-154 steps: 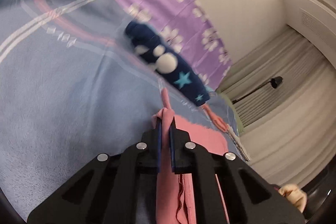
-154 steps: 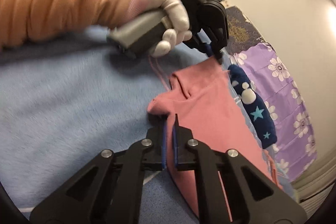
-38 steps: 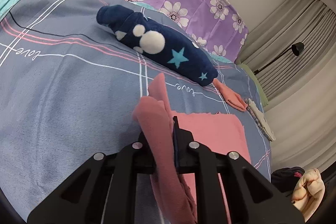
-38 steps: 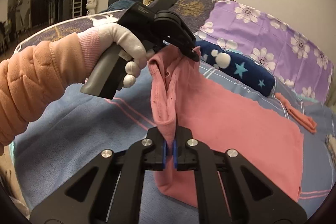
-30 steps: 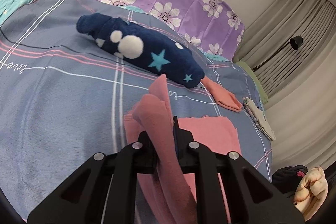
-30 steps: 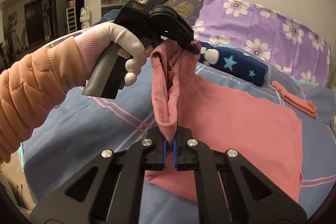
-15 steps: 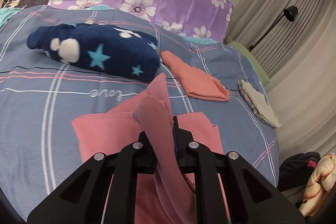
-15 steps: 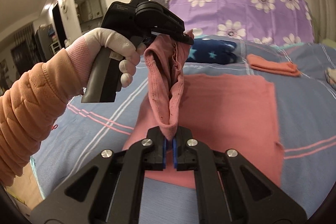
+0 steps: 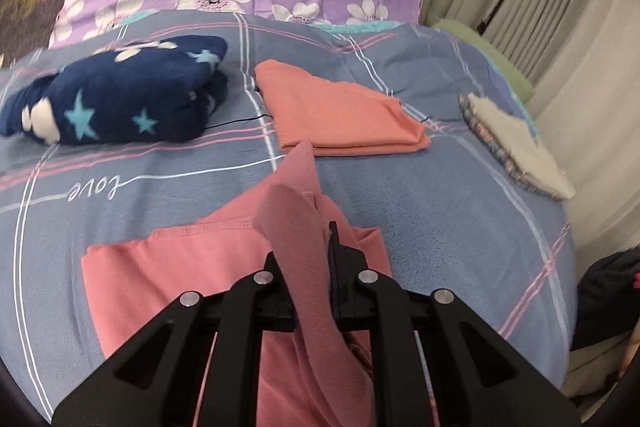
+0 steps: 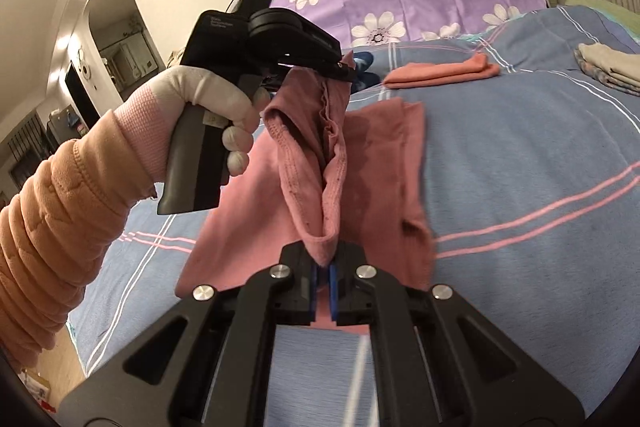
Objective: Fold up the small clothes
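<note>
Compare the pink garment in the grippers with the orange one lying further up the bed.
The pink garment is mid-fold, one edge lifted off the bed; the orange garment lies flat in a finished fold.
The pink garment is pinched by the left gripper and the right gripper; nothing touches the orange one.
The pink garment is dusty rose; the orange one is a salmon tone.
Both rest on the blue plaid bedcover.
</note>
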`<state>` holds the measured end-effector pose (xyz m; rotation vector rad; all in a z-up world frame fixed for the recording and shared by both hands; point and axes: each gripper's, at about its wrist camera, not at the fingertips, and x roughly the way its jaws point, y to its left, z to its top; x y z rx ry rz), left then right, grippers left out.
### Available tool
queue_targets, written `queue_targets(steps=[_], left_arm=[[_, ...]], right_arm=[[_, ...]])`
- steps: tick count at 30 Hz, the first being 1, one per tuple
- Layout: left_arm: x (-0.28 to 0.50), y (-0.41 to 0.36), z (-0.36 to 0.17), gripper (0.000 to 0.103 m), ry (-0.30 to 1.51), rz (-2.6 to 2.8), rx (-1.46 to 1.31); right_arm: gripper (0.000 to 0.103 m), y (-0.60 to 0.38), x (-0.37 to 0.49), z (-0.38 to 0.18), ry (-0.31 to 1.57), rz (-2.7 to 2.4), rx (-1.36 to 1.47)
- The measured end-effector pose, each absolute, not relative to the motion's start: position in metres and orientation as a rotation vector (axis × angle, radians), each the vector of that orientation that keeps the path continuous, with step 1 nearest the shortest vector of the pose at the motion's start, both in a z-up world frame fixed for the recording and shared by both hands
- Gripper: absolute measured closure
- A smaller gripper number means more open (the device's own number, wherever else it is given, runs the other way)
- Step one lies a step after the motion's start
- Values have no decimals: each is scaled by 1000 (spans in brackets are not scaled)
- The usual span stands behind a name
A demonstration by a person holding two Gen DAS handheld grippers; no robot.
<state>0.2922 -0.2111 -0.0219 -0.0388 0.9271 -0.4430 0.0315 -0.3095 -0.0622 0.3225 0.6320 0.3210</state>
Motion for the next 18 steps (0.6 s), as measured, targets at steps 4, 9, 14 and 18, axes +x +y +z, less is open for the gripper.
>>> queue_targets(steps=[4,9,14,18], left_arm=[[298,-233,-35,93,970,-392,32],[299,-258,-52,83,972,-357,150],[288,-258,-17,63,854,-343,181],[258,-230,26,50,701,-277,239]], right_arm=[[99,-320,36,-74,666,338,373],[99,-333,43,-90,715,383,475],[99,-340,50,-102,749,416,545],[98,-347,48,-106,751,440,594]])
